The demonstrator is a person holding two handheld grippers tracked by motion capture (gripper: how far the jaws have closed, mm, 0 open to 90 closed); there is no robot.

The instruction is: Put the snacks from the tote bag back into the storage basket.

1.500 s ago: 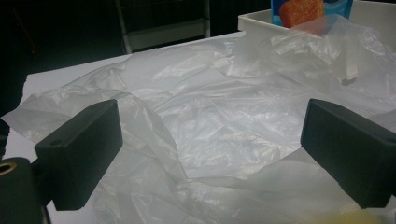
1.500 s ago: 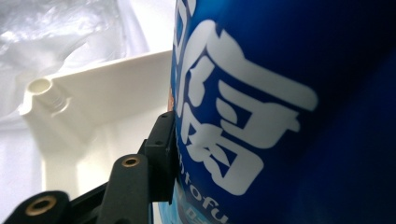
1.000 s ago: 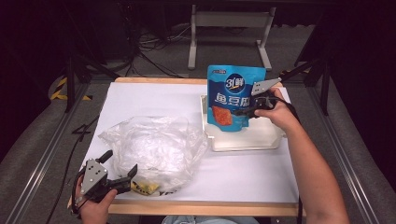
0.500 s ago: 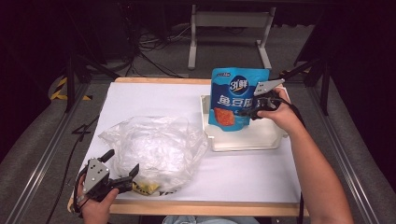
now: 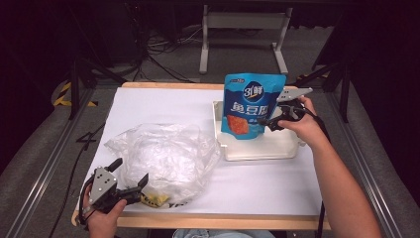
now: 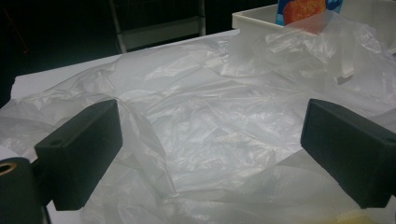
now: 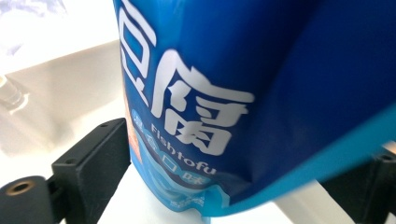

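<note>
Since a second ago the blue fish-tofu pouch [image 5: 253, 105], pinched by the right gripper [image 5: 274, 120], has risen above the white tray [image 5: 257, 148] at the tabletop's far right. Next likely comes carrying it toward the plastic bag [image 5: 163, 158], where the left gripper [image 5: 130, 173] waits spread at the near-left corner.

Plastic bag [image 5: 163, 158] left of tray [image 5: 257, 151].

A blue snack pouch [image 5: 251, 104] printed with white characters, the word "Fishtofu" and an orange food picture stands upright over the white tray [image 5: 257, 148] at the right of the bench, clamped at its lower right by the right gripper [image 5: 272, 121]. A crumpled clear plastic bag [image 5: 163, 158] lies spread on the bench's left half, its right edge just beside the tray.
</note>
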